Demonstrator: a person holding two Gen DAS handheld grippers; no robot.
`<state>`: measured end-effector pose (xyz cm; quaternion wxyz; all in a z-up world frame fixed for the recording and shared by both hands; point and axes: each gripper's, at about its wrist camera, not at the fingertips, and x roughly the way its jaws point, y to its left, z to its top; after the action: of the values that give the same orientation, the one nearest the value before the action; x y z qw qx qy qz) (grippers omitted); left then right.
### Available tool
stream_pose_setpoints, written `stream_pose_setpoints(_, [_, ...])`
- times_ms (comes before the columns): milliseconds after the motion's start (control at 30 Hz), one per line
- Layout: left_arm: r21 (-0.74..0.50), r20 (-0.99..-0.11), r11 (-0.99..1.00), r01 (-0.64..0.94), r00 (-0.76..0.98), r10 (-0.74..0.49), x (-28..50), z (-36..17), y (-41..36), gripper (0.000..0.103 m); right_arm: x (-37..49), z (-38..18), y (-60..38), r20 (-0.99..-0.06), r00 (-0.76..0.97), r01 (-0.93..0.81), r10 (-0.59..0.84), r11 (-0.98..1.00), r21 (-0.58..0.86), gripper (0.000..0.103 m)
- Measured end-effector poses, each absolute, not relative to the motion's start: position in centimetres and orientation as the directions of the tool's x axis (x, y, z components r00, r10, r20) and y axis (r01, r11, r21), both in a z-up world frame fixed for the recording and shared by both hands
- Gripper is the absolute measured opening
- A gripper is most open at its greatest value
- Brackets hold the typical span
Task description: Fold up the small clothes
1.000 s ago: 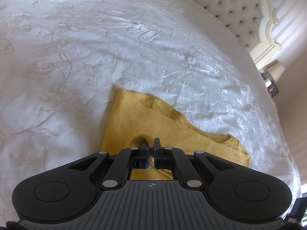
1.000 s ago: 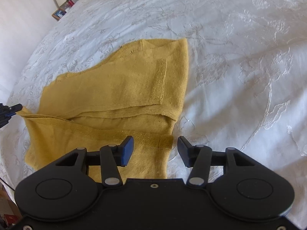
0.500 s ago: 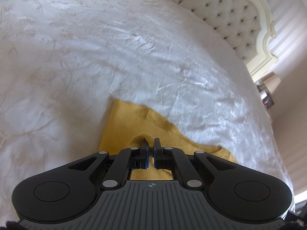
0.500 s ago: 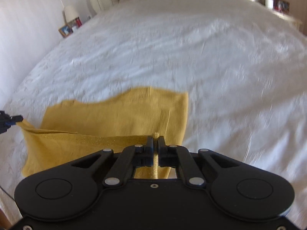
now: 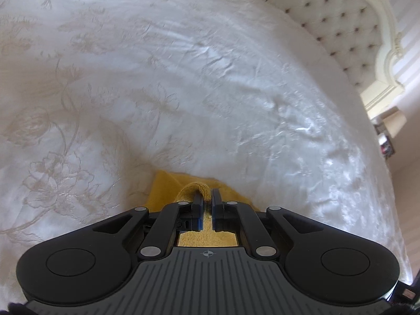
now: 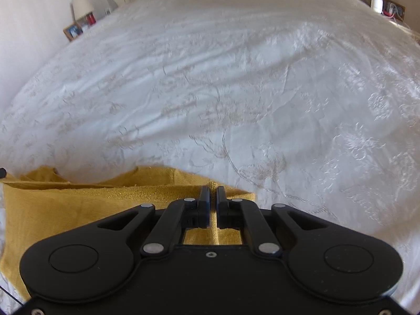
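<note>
Both grippers — left (image 5: 206, 197), right (image 6: 213, 195) — clamp the garment (image 6: 78, 204) hem; carry it level, even tension, over the bed (image 6: 236, 78).

Right gripper (image 6: 213, 193) clamped on yellow garment (image 6: 78, 210) over bedspread (image 6: 236, 92)

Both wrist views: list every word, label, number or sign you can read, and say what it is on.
No readable words or numbers in either view.
Left gripper body: a small crosshair mark, a symbol only.
Framed picture on the nightstand: too small and blurred to read.
Items on the far nightstand: too small to read.
Yellow knit garment and white embroidered bedspread: floral pattern only, no text.
</note>
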<state>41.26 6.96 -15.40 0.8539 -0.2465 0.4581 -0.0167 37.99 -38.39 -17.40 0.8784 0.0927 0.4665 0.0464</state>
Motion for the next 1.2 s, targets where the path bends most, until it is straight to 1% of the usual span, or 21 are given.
stream_pose_setpoints(33, [-0.428,-0.785,0.879,-0.209,0.568,-0.247,41.6,-15.8,7.0,0.031,38.2,-17.9,-38.4,-0.821,0.548,0.012,0.162,0.979,0.201,0.015])
stream_pose_setpoints(67, [-0.423,-0.793,0.879,-0.22,0.56,-0.241,41.9,-16.3,7.2,0.042,38.3,-18.2,-38.4,-0.829,0.539,0.021,0.148,0.982,0.189,0.017])
stream_pose_setpoints(100, [-0.423,-0.8,0.878,-0.226,0.548,-0.244,42.1,-16.7,7.5,0.065,38.3,-18.5,-38.4,-0.835,0.531,0.027,0.142,0.983,0.184,0.021])
stream_pose_setpoints(133, [-0.424,-0.803,0.877,-0.226,0.541,-0.249,42.2,-16.9,7.6,0.077,38.2,-18.6,-38.5,-0.838,0.528,0.036,0.137,0.982,0.183,0.024])
stream_pose_setpoints(167, [-0.422,-0.805,0.878,-0.226,0.538,-0.249,42.2,-17.0,7.8,0.078,38.0,-18.5,-38.7,-0.839,0.529,0.046,0.128,0.983,0.179,0.037])
stream_pose_setpoints(200, [-0.412,-0.807,0.883,-0.224,0.54,-0.24,42.0,-16.8,8.0,0.078,37.7,-18.3,-38.9,-0.836,0.536,0.058,0.118,0.983,0.176,0.053])
stream_pose_setpoints(233, [-0.403,-0.805,0.89,-0.214,0.546,-0.233,41.8,-16.5,8.0,0.078,37.2,-18.0,-39.1,-0.827,0.549,0.068,0.122,0.98,0.189,0.059])
stream_pose_setpoints(267, [-0.396,-0.801,0.896,-0.2,0.552,-0.232,41.4,-16.1,8.0,0.078,36.8,-17.7,-39.5,-0.818,0.56,0.077,0.131,0.975,0.209,0.062])
stream_pose_setpoints(333, [-0.383,-0.799,0.909,-0.163,0.553,-0.237,40.3,-15.3,7.9,0.079,35.6,-16.9,-39.9,-0.804,0.576,0.098,0.146,0.964,0.245,0.062])
stream_pose_setpoints(500, [-0.374,-0.813,0.922,-0.101,0.514,-0.274,36.3,-14.5,7.2,0.08,31.2,-15.9,-39.9,-0.789,0.58,0.133,0.203,0.932,0.337,0.067])
stream_pose_setpoints(767, [-0.349,-0.86,0.936,-0.043,0.41,-0.302,30.0,-15.7,6.2,0.08,24.4,-15.8,-38.1,-0.817,0.52,0.171,0.248,0.907,0.384,0.068])
stream_pose_setpoints(933, [-0.366,-0.856,0.931,-0.009,0.395,-0.332,28.8,-16.6,5.7,0.08,22.2,-16.1,-37.6,-0.826,0.502,0.182,0.257,0.903,0.39,0.068])
stream_pose_setpoints(1200, [-0.407,-0.855,0.914,0.014,0.345,-0.386,29.7,-18.3,5.8,0.08,22.0,-16.9,-37.3,-0.819,0.487,0.154,0.304,0.893,0.423,0.068])
